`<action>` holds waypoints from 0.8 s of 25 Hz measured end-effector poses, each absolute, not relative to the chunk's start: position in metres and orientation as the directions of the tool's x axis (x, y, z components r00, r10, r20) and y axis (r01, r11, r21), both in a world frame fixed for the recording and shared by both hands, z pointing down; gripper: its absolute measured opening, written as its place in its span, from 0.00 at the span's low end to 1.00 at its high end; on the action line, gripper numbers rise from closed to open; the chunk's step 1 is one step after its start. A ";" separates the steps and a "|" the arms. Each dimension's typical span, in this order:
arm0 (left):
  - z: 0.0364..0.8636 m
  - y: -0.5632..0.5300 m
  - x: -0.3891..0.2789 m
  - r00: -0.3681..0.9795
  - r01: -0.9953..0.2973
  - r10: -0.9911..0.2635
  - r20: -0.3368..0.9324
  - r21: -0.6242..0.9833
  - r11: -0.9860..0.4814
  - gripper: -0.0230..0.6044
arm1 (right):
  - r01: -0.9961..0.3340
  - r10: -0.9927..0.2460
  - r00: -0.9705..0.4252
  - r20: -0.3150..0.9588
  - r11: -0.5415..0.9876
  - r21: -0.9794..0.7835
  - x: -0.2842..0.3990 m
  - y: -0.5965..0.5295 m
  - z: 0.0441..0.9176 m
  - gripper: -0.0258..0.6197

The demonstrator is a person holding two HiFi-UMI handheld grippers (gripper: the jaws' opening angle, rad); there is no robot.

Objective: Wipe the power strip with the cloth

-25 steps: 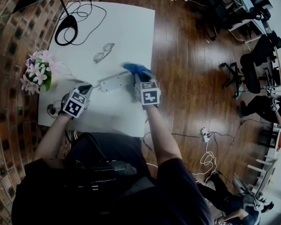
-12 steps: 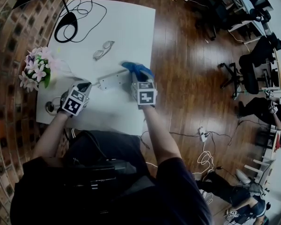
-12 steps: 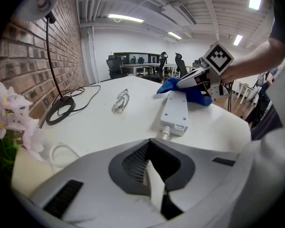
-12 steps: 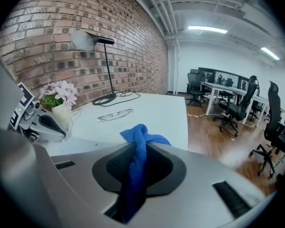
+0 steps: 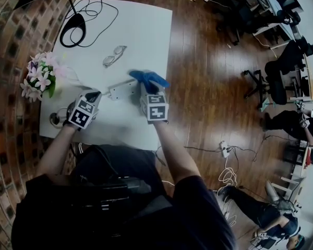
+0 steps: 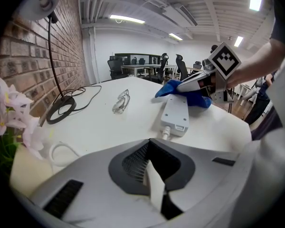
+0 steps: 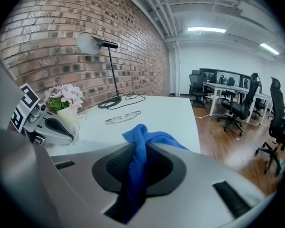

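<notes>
Cloth [image 5: 146, 77] on power strip [image 6: 175, 114]

The right gripper [image 7: 138, 163] has its fingers clamped on the blue cloth, which spills ahead of the fingertips onto one end of the strip. The left gripper [image 6: 152, 167] has its fingers nearly together, pinching the strip's white cord [image 6: 155, 189]; the strip lies just ahead.

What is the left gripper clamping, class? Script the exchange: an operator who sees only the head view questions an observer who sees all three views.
Observer: In its own view, the left gripper is shut on a white cord.
Operator: And the right one?
Observer: The right gripper pinches the blue cloth between its jaws.
Operator: Where does the cloth rest?
Observer: The left gripper view shows it lying over the far end of the power strip.
</notes>
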State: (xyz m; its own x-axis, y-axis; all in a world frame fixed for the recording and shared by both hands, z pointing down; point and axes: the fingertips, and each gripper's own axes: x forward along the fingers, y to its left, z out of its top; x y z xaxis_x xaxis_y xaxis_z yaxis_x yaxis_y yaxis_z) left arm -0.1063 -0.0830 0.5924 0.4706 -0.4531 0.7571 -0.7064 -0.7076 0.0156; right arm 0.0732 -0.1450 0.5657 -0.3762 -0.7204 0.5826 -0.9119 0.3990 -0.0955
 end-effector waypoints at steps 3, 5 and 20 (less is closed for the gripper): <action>0.592 -0.083 -0.106 0.473 -0.706 -0.452 0.756 0.018 -0.708 0.06 | -0.911 -0.719 -0.377 0.584 0.403 -0.090 0.070 -0.144 0.565 0.13; 0.592 -0.083 -0.106 0.473 -0.708 -0.457 0.753 0.016 -0.706 0.06 | -0.909 -0.716 -0.379 0.585 0.407 -0.090 0.068 -0.142 0.565 0.13; 0.591 -0.083 -0.106 0.478 -0.711 -0.466 0.744 0.017 -0.703 0.06 | -0.878 -0.679 -0.450 0.580 0.454 -0.149 0.038 -0.128 0.563 0.14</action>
